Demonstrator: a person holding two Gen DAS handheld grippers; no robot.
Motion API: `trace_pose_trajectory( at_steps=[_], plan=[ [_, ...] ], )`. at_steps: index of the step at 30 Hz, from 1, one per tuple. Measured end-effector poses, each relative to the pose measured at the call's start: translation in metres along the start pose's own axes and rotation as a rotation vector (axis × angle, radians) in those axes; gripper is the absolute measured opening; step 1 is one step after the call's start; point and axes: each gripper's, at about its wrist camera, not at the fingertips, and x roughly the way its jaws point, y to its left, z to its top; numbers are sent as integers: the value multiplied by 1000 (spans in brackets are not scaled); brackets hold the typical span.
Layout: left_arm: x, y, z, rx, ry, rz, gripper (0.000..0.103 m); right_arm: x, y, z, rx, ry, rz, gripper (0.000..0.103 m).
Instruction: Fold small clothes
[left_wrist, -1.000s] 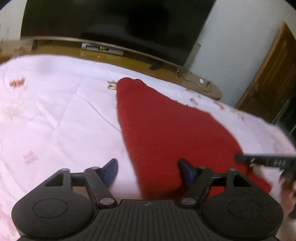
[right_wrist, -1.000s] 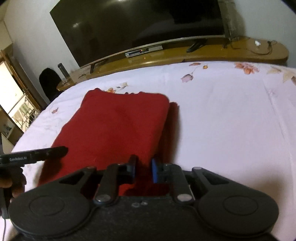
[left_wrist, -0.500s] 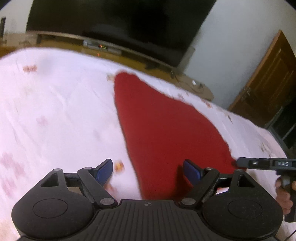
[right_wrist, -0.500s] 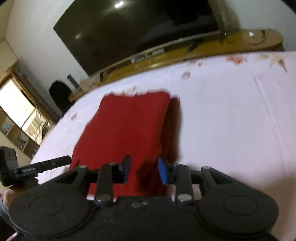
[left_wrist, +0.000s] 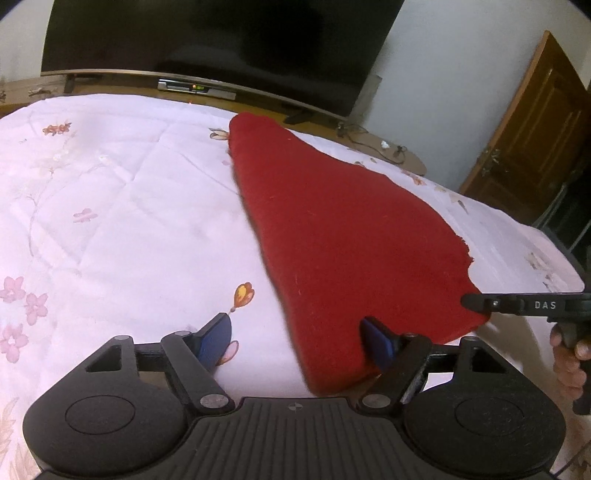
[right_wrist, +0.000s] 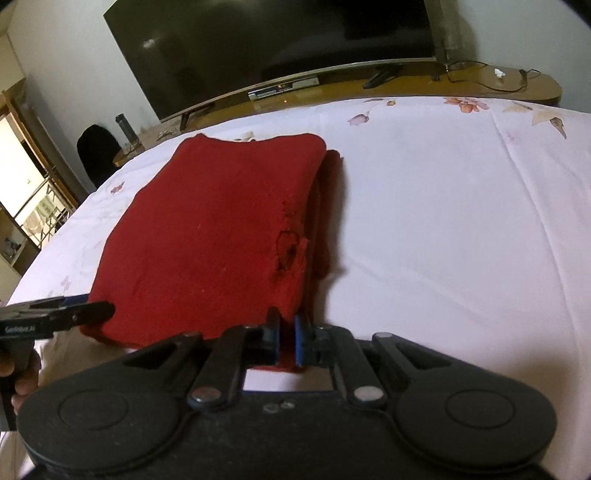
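Red knit garment (right_wrist: 218, 236), already folded into a thick rectangle, lies on the white floral quilt (right_wrist: 443, 221) with its long axis running from the near edge away toward the television (right_wrist: 280, 40) and the wooden TV bench (right_wrist: 461, 88) at the far side of the bed. Along its right side the stacked layers show as a loose edge with a dark pucker partway down.

The right gripper (right_wrist: 285, 341) sits at the garment's near right corner, its blue pads drawn almost together with red fabric showing in the narrow slot between them (so it looks pinched on the cloth, though the contact itself is partly hidden by the fingers). The left gripper (left_wrist: 295, 341) has its jaws spread wide and grips nothing: its left pad is over bare quilt, its right pad over the garment's near left corner, so the cloth's left edge runs between the two.

Both tools stand at the near short edge, one per corner, and the garment stretches straight ahead of them. My reading is that the next fold would carry this near edge toward the far one, halving the long axis. The right tool looks ready; the left one would first have to close on its corner, otherwise the lift would be lopsided and the layers on the right could slide apart.
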Motion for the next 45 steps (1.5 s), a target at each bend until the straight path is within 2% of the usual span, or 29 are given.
trace_pose_trajectory(
  at_steps=[3, 4, 6, 7, 8, 10, 14, 17, 19, 21, 23, 26, 29, 30, 31, 32, 33, 34, 35, 37, 39, 42, 45],
  plan=[
    [-1, 0, 0, 4, 0, -7, 77, -1, -6, -2, 17, 4, 12, 7],
    [-1, -1, 1, 2, 4, 0, 77, -3, -9, -3, 33, 7, 17, 16],
    [-10, -7, 6, -25, 2, 30, 77, -6, -10, -3, 54, 14, 20, 17],
    [-22, -13, 9, -24, -32, 26, 77, -14, -8, -2, 61, 0, 12, 14],
    [-31, -17, 10, -19, -61, 19, 77, -25, -2, -1, 43, -30, 8, 9],
    [-42, -28, 11, -25, -93, -2, 77, -45, 15, -1, -33, -86, 25, 9],
    [-32, -49, 7, -3, -88, -45, 77, -44, 44, -3, -161, -99, 42, 7],
    [-7, -53, -3, 28, -47, 3, 77, -23, 46, -8, -216, -67, -32, 7],
    [-2, -48, -12, 45, -42, 46, 77, -9, 40, -16, -232, -18, -74, 0],
    [3, -38, -16, 18, -1, 57, 77, -7, 32, -23, -225, -34, -57, 0],
    [0, -34, -19, 18, -21, 46, 77, -8, 29, -21, -201, -30, -48, 0],
    [-1, -41, -18, 24, -20, 86, 77, -5, 26, -20, -194, -35, -43, 0],
    [-18, -51, -20, -18, -46, 142, 78, -10, 23, -18, -162, -29, -30, 0],
    [-30, -57, -21, -25, -72, 160, 78, -15, 23, -15, -140, -27, -27, 5],
    [-48, -62, -22, -28, -97, 167, 82, -28, 24, -16, -115, -50, -20, 30],
    [-60, -69, -24, -32, -117, 180, 89, -42, 27, -18, -102, -85, -14, 67],
    [-72, -77, -27, -38, -141, 205, 103, -57, 28, -22, -100, -119, -27, 79],
    [-86, -87, -29, -37, -167, 230, 103, -75, 32, -28, -114, -151, -51, 80],
    [-98, -98, -32, -27, -174, 239, 103, -90, 34, -33, -122, -170, -55, 77],
    [-117, -117, -39, -12, -174, 253, 103, -118, 35, -43, -106, -192, -35, 77],
    [-137, -129, -47, -7, -174, 246, 103, -148, 39, -56, -89, -215, -53, 77],
    [-166, -155, -61, 0, -180, 247, 103, -183, 42, -75, -58, -226, -26, 80],
    [-190, -182, -77, 37, -188, 263, 103, -209, 48, -95, -76, -216, -37, 84]
  ],
)
